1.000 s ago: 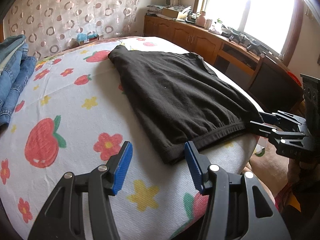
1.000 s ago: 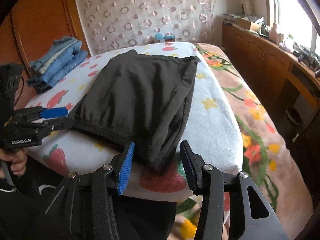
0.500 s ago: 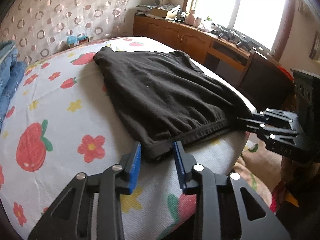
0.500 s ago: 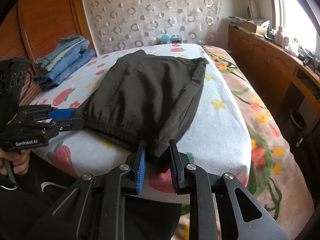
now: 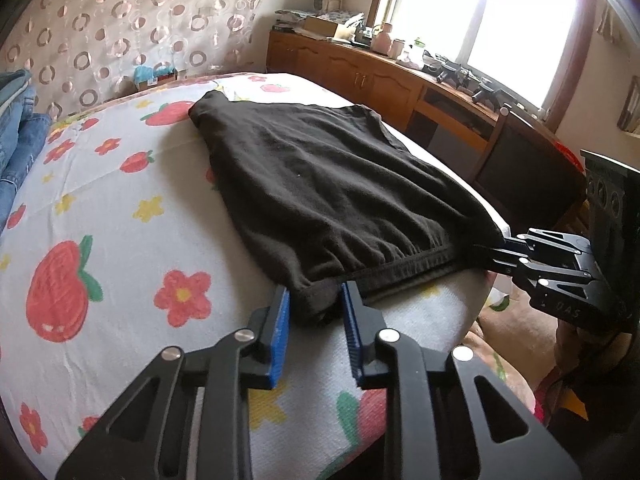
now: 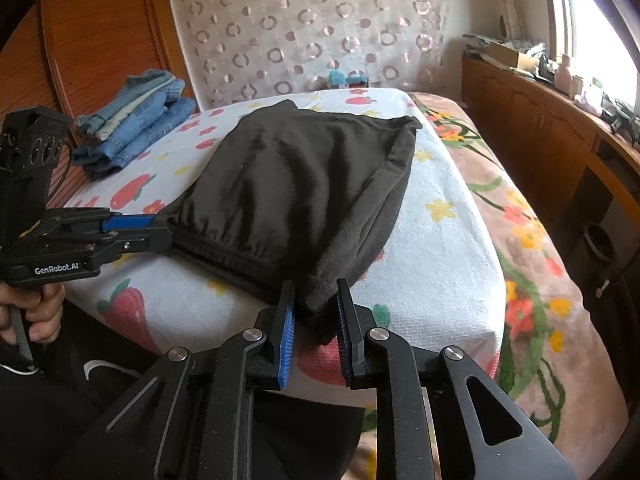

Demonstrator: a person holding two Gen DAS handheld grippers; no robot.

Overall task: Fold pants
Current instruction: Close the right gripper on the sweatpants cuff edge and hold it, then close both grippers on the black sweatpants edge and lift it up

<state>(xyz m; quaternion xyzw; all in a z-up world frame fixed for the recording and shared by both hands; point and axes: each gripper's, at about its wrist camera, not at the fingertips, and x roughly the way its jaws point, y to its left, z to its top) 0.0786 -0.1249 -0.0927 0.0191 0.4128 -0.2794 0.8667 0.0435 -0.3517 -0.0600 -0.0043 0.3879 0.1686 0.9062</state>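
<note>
Black pants (image 5: pixel 328 192) lie folded lengthwise on the flowered bed sheet, waistband toward me. They also show in the right wrist view (image 6: pixel 304 184). My left gripper (image 5: pixel 315 304) is shut on the left corner of the waistband. My right gripper (image 6: pixel 316 300) is shut on the right corner of the waistband. Each gripper shows in the other's view: the right one (image 5: pixel 488 252) at the waistband's far end, the left one (image 6: pixel 160 228) likewise.
A stack of folded blue jeans (image 6: pixel 136 132) lies at the bed's far left. A wooden cabinet (image 5: pixel 360 76) with clutter runs under the window on the right. A dark chair (image 5: pixel 520 168) stands beside the bed. The bed's front edge (image 6: pixel 400 360) is just below the grippers.
Both grippers moved forward onto the waistband corners and closed from wide open to shut on the cloth.
</note>
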